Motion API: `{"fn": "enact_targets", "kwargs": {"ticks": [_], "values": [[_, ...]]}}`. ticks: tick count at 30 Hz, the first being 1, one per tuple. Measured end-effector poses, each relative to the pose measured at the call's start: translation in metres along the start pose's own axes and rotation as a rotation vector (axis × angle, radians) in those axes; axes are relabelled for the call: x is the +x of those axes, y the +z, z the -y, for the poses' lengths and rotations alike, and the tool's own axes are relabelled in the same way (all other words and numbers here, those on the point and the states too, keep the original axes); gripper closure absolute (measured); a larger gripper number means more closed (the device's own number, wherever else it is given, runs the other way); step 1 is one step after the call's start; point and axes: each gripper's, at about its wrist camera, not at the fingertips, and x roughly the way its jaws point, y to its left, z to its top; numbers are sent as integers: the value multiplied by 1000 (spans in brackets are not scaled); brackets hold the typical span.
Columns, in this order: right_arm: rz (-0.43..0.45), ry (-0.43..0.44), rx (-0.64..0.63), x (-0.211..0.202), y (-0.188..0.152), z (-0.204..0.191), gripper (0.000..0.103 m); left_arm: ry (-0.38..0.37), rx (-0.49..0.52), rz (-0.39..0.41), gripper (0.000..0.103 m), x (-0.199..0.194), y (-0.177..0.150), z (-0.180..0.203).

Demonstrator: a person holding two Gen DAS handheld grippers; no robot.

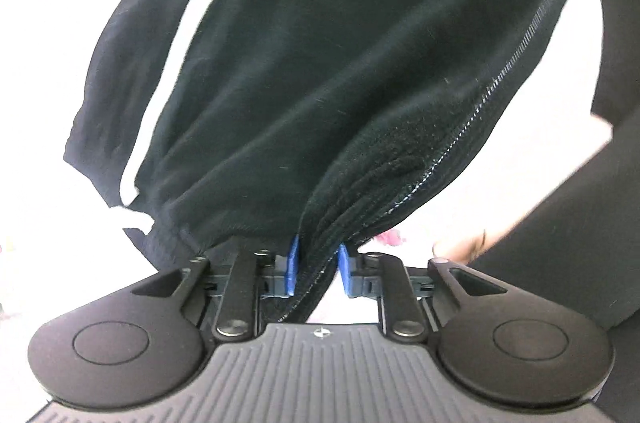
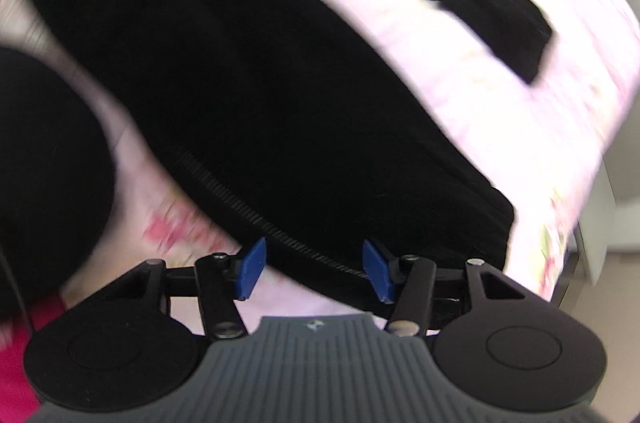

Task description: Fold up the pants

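Black fabric fills most of both wrist views: the pants [image 1: 320,43] lie spread over a pale, pink-flowered sheet [image 2: 500,95] that covers the surface under them. In the left wrist view the left tongs [image 1: 319,269] point steeply down and are closed on a bunched fold of the pants at 6 o'clock, the two blue pads [image 1: 292,265] pressing the cloth from either side, right where a stitched seam [image 1: 520,43] runs down from 1 o'clock into the grip. The fabric rises from the pinch and fans out toward 12 o'clock. A white stripe [image 1: 176,79] runs along the cloth from 10 o'clock down to 8 o'clock. A dark sleeve [image 1: 580,243] crosses the edge at 3 to 4 o'clock. In the right wrist view, which is blurred, the right tongs [image 2: 315,269] stand about half open over the near hem of the pants at 6 o'clock; a ribbed seam line passes between the blue pads [image 2: 252,267], but neither pad presses on it, and a gap shows at each side. One pant leg [image 2: 492,3] stretches away toward 1 to 2 o'clock, with the sheet showing between it and the main body of cloth. A dark rounded shape fills the 9 o'clock edge; what it is cannot be told.
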Motion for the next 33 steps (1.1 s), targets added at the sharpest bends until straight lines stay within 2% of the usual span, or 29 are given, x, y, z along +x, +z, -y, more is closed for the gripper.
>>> {"fn": "enact_targets", "kwargs": {"ticks": [3, 5, 7, 8, 9, 10, 12, 14, 18, 23, 25, 33], "values": [[0, 10, -89, 7, 1, -18, 51, -21, -157, 54, 89, -20, -10, -16], [19, 13, -113, 12, 2, -28, 50, -19, -225, 94, 89, -29, -16, -23], [15, -24, -128, 21, 5, -37, 52, -1, -278, 128, 89, -38, -20, -25], [0, -44, -128, 26, 5, -39, 64, 7, -302, 142, 89, -42, -19, -24], [-6, -83, -122, 29, 4, -42, 84, 14, -323, 155, 89, -45, -19, -23], [6, -131, -108, 27, 5, -41, 91, 23, -341, 167, 89, -48, -20, -21], [58, -146, -35, 14, 3, -33, 98, 36, -374, 184, 89, -50, -22, -19], [122, -184, 31, -8, 5, -22, 100, 47, -424, 200, 89, -62, -20, -14], [228, -298, 126, -50, 24, 6, 101, 96, -501, 246, 91, -81, -12, -36], [271, -425, 172, -75, 76, 49, 102, 176, -557, 275, 93, -90, 13, -74], [279, -474, 166, -72, 104, 64, 102, 236, -554, 280, 93, -92, 30, -89], [274, -525, 213, -38, 210, 141, 103, 347, -579, 239, 94, -66, 103, -163]]}}
